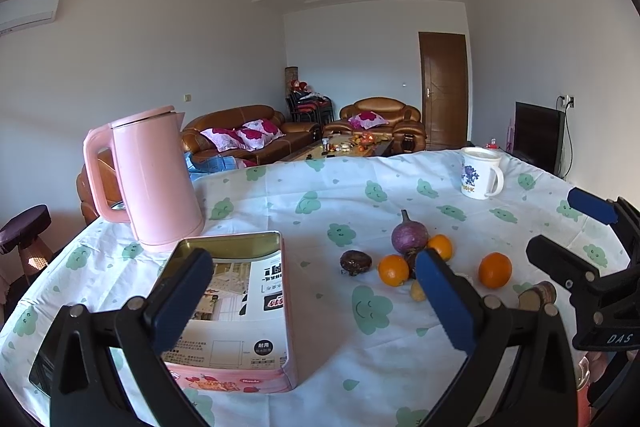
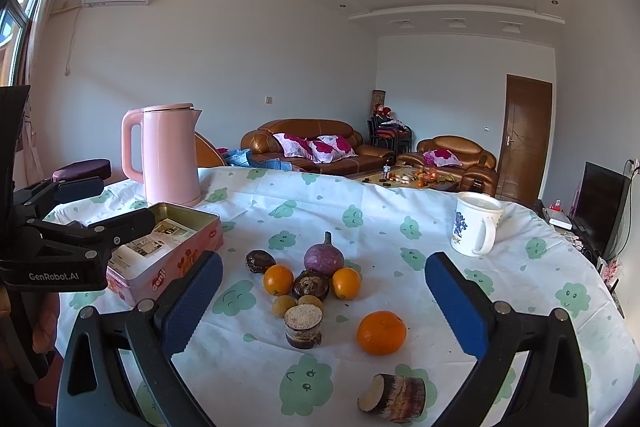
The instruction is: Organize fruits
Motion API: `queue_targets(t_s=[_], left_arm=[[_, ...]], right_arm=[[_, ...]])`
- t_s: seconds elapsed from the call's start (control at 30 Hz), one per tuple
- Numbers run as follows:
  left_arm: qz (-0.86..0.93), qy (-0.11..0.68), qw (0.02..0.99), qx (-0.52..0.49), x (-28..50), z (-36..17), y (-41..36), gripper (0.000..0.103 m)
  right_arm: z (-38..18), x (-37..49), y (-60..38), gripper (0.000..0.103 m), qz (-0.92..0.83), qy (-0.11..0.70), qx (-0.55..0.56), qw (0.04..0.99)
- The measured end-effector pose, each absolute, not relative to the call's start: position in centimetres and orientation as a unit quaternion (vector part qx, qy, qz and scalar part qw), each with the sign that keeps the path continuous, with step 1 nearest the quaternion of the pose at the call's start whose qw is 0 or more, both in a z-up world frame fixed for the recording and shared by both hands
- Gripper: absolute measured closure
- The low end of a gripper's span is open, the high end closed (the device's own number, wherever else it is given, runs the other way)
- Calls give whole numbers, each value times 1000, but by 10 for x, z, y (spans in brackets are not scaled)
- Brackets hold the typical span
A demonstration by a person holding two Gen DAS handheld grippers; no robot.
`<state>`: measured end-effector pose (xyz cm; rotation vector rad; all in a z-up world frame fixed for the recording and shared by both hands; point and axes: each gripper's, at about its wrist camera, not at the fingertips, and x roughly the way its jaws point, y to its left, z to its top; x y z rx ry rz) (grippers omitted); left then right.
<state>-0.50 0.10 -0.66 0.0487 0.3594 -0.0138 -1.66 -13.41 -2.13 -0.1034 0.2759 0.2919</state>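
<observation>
Both the left gripper and the right gripper were spread wide and held nothing. Only the right wrist view showed the nearest cut cane piece. Beyond lay oranges and a purple, perhaps turnip-like bulb on the surface, beside the tin.

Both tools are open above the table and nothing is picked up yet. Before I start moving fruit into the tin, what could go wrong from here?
1. The oranges sit tight against the purple fruit and small round pieces; grabbing one may send its neighbours rolling.
2. The lone orange is round and lies free on the cloth, so a nudge from the right tool could roll it away.
3. The tin lies close below the left tool, with the pink kettle right behind; a careless reach might knock either.
</observation>
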Motion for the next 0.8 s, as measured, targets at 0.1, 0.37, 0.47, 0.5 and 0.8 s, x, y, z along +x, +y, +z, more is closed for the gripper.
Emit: queue_targets(t_s=[0.1, 0.37, 0.47, 0.5, 0.8], left_arm=[[-6, 179, 984, 24, -5, -7, 1, 0], [-7, 179, 984, 25, -5, -7, 1, 0], [-6, 179, 983, 24, -5, -7, 2, 0], [-7, 179, 984, 24, -5, -7, 3, 0], [-7, 179, 983, 24, -5, -7, 3, 0]], right_arm=[[-22, -17, -134, 1, 145, 137, -51, 979], [-24, -17, -132, 1, 147, 140, -52, 978], [-24, -17, -132, 1, 147, 141, -52, 978], [-25, -17, -132, 1, 147, 141, -52, 978], [-26, -17, -131, 1, 148, 143, -52, 977]])
